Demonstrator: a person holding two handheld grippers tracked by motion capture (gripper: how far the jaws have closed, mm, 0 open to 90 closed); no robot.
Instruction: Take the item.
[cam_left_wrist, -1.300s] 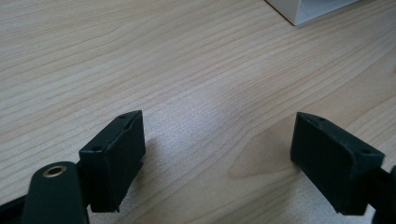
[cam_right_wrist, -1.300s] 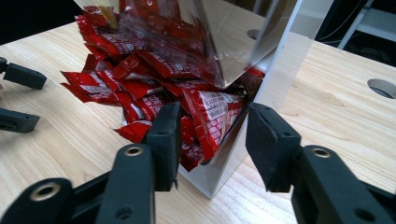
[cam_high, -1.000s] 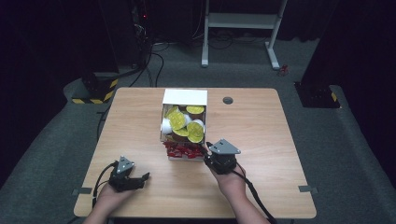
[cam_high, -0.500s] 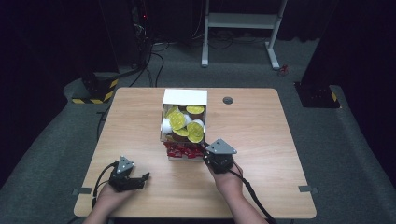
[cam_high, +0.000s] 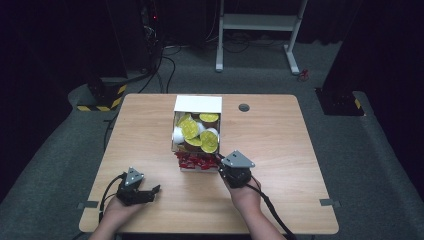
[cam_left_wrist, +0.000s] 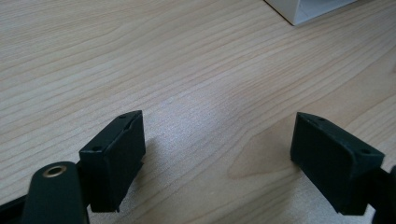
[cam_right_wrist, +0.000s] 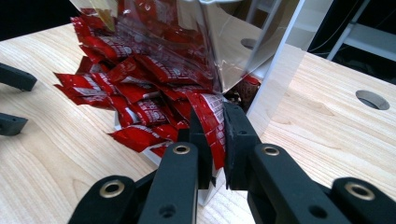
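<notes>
A white box stands mid-table, holding several cups with yellow lids at the back and red sauce packets in its near section. My right gripper is at the box's near right corner, shut on one red packet from the pile. A clear plastic divider rises just behind it. My left gripper rests on the table at the near left, apart from the box, open with nothing between its fingers.
The wooden table has a round cable hole right of the box. A white frame stands on the floor beyond the far edge. The box's corner lies ahead of the left gripper.
The right gripper has shifted slightly left and nearer, toward the box's near right corner. The left gripper has stayed put.
</notes>
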